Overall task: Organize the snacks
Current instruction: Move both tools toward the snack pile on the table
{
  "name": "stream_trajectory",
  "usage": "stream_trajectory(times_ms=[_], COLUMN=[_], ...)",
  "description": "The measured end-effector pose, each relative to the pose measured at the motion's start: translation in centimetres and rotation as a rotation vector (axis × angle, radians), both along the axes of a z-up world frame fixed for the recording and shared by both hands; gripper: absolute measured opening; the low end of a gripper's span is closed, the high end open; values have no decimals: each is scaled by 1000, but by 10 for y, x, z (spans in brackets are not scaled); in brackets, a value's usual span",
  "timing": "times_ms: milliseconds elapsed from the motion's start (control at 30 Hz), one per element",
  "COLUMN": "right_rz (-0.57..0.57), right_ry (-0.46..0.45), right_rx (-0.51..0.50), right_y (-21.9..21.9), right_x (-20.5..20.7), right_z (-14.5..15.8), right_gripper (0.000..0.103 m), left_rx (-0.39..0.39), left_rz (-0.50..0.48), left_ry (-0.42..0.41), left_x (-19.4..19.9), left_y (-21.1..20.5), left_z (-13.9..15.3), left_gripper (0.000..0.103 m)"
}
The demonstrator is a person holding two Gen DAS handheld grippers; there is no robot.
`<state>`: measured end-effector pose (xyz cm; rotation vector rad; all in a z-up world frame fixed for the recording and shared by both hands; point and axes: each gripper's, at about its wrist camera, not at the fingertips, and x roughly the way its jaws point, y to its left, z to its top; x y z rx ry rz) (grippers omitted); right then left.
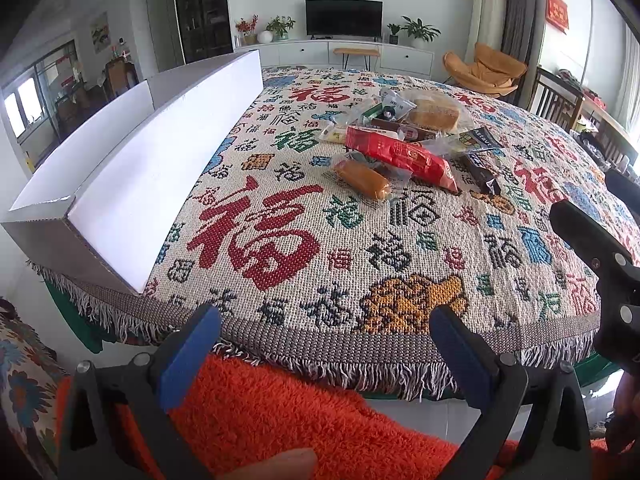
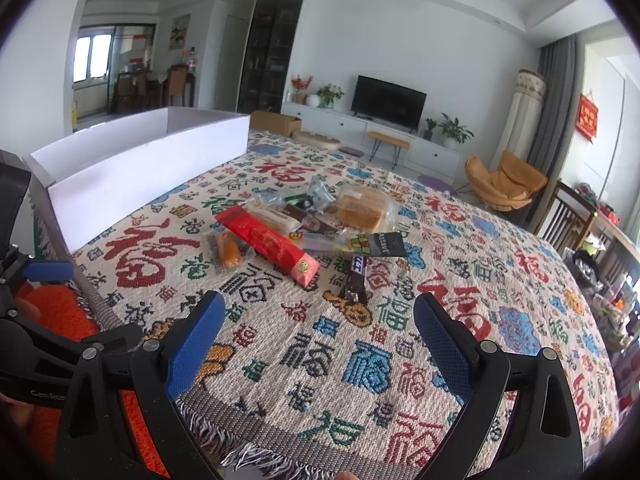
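Note:
A pile of snacks lies mid-table: a long red packet, a wrapped orange sausage bun, a bagged sponge cake, a dark chocolate bar and other small packets. A white open cardboard box stands on the table's left side. My left gripper is open and empty at the near table edge. My right gripper is open and empty, above the cloth just short of the pile. The right gripper's body shows in the left wrist view.
The table carries a woven patterned cloth with a fringed near edge. An orange fuzzy cover lies below the edge. The left gripper's body shows in the right wrist view. Chairs stand at the far right.

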<state>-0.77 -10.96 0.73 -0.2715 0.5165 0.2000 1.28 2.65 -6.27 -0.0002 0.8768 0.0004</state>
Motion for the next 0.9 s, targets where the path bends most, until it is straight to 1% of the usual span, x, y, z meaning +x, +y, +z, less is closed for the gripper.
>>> stream_trajectory(times_ms=[333,567,733,900], right_rz=[4,12,14,8], right_ry=[-3,22,14,28], right_rx=[0,-23,-15,-11], right_y=[1,3,1,-1], right_x=[-2,0,-1,1], right_z=[0,-5,-4,-5], right_gripper=[97,97,97,97], left_rx=[-2,-22,-35,-43], left_rz=[-5,-20,-16,-14], left_ry=[9,18,24,37], left_x=[0,-1,0,1], left_y=[1,1,2,4], left_z=[-2,-3,-3,-5], left_gripper=[103,103,103,103])
